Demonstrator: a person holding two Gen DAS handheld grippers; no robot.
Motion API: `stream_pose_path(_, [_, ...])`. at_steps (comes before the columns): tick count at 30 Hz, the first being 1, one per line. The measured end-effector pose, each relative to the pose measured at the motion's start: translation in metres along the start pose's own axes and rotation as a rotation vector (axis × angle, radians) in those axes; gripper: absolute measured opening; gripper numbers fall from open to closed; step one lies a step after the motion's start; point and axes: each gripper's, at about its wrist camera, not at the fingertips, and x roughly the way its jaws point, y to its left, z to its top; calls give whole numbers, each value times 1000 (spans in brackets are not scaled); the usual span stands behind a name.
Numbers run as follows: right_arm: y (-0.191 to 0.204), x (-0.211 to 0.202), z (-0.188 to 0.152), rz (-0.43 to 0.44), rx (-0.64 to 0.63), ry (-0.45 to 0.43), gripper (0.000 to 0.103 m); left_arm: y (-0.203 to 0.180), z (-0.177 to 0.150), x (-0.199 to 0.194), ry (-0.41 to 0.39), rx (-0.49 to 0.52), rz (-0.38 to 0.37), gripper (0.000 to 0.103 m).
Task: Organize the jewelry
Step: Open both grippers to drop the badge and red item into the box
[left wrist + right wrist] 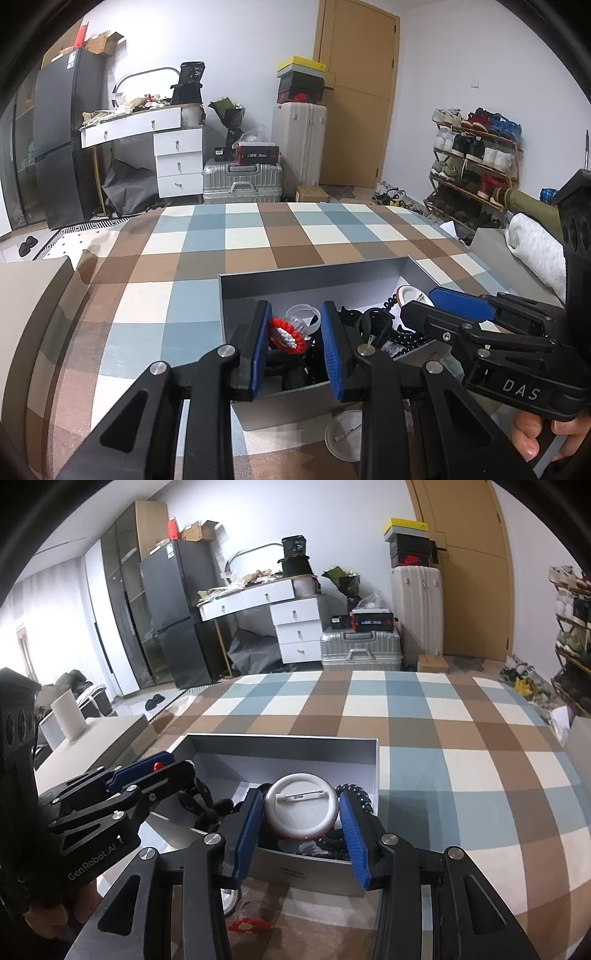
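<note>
White letters "DAS" mark the black body of the right tongs (432, 301); "GenRobot.AI" runs along the left tongs (155, 770). A black bag (191, 82) on the dresser (147, 122) shows "38".

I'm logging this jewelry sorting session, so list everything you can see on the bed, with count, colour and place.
box: one, grey, open, on the checked bedspread.
round badge: one, white back with pin, between the right gripper's fingers over the box.
beaded piece: one, red and white, against the left gripper's inner pad over the box.
clear ring: one, transparent, inside the box.
coiled cord: one, black, inside the box.
second badge: one, white, on the bedspread before the box.
bedspread: one, blue, brown, white checks.
left gripper: black, blue pads.
right gripper: black, blue pads.
</note>
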Motion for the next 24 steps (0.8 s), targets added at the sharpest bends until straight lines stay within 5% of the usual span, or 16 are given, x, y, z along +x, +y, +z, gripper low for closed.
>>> stream_pose_path(15, [-4,-2,1,-10,21,-24,43,-14,-5,-1,0,70,0,21])
stream_pose_path(24, [2,-15,-4,-56,-18,-56,65,-12,-5,1,17,52,-6,23])
